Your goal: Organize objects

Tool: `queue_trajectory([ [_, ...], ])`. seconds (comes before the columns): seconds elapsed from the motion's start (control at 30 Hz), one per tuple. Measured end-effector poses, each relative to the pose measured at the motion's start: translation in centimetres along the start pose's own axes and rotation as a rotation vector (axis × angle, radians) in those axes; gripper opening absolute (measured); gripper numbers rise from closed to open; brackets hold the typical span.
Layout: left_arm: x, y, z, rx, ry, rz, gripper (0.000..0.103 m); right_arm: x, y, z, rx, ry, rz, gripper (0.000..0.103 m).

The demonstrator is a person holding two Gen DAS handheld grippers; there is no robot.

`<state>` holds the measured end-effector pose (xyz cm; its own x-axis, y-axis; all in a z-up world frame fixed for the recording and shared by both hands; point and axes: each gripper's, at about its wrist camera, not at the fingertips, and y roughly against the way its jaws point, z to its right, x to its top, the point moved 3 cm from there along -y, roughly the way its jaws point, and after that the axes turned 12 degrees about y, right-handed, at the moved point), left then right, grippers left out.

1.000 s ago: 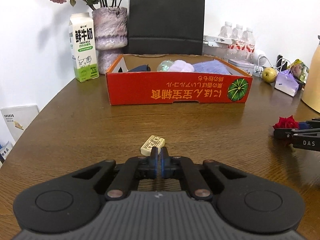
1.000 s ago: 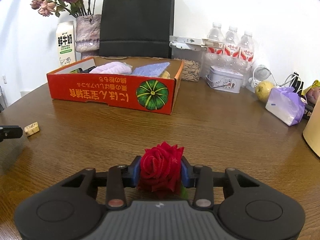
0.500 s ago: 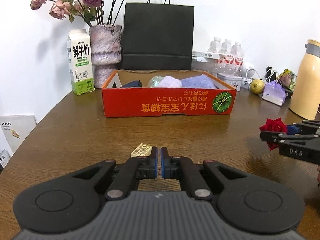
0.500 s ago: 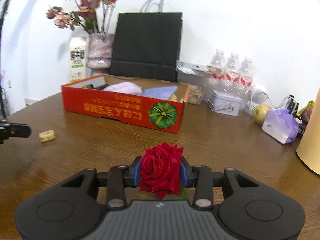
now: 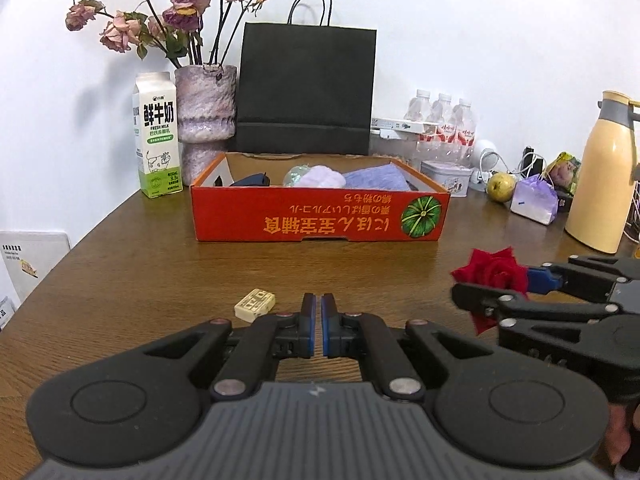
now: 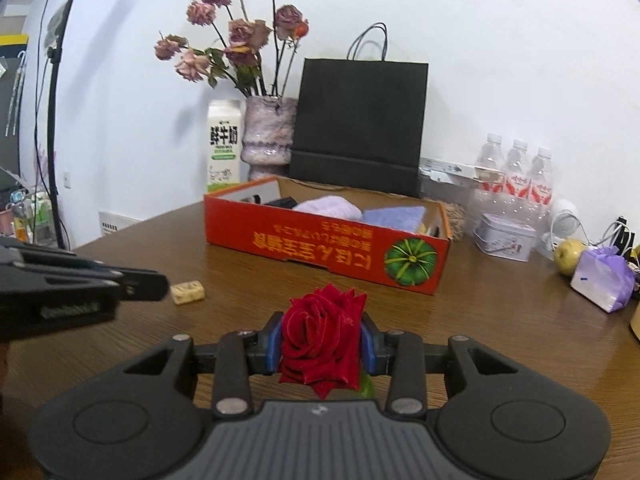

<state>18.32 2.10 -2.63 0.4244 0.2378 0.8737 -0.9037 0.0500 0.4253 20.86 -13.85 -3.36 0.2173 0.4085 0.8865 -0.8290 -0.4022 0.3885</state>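
Observation:
My right gripper [image 6: 322,340] is shut on a red rose [image 6: 322,338] and holds it above the brown table [image 6: 500,320]. It shows at the right of the left wrist view [image 5: 494,284], with the rose [image 5: 494,272] between its fingers. My left gripper [image 5: 317,312] is shut and empty, raised over the table. A small cream eraser-like block [image 5: 255,305] lies on the table just left of its tips; it also shows in the right wrist view [image 6: 187,292]. An open orange cardboard box [image 5: 320,220] with cloths and other items stands beyond.
Behind the box stand a milk carton [image 5: 156,140], a vase of dried roses [image 5: 204,112] and a black paper bag [image 5: 306,88]. At the right are water bottles [image 5: 442,120], a tin [image 5: 444,178], an apple [image 5: 500,186], a purple pouch [image 5: 534,204] and a yellow flask [image 5: 604,172].
Both grippers have risen and tilted up, so more wall shows. The right gripper with the rose has come closer to the left one. The block now lies left of the left tips.

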Motion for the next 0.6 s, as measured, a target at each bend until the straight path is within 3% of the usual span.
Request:
queue_trajectory([
  [0.37,1.4,0.6,0.7,0.007,0.065,0.049,0.004,1.8,0.9,0.4,-0.003,-0.051,0.062,0.036],
  [0.47,1.6,-0.1,0.1,0.038,0.045,0.015,0.006,1.8,0.9,0.6,-0.005,-0.057,0.061,0.036],
  [0.53,1.5,-1.1,-0.9,0.081,0.028,-0.021,0.021,1.6,0.9,0.7,-0.005,-0.060,0.057,0.036],
  [0.6,1.7,-2.6,-2.2,0.131,0.009,-0.066,0.084,1.4,0.9,0.7,-0.005,-0.063,0.056,0.036],
])
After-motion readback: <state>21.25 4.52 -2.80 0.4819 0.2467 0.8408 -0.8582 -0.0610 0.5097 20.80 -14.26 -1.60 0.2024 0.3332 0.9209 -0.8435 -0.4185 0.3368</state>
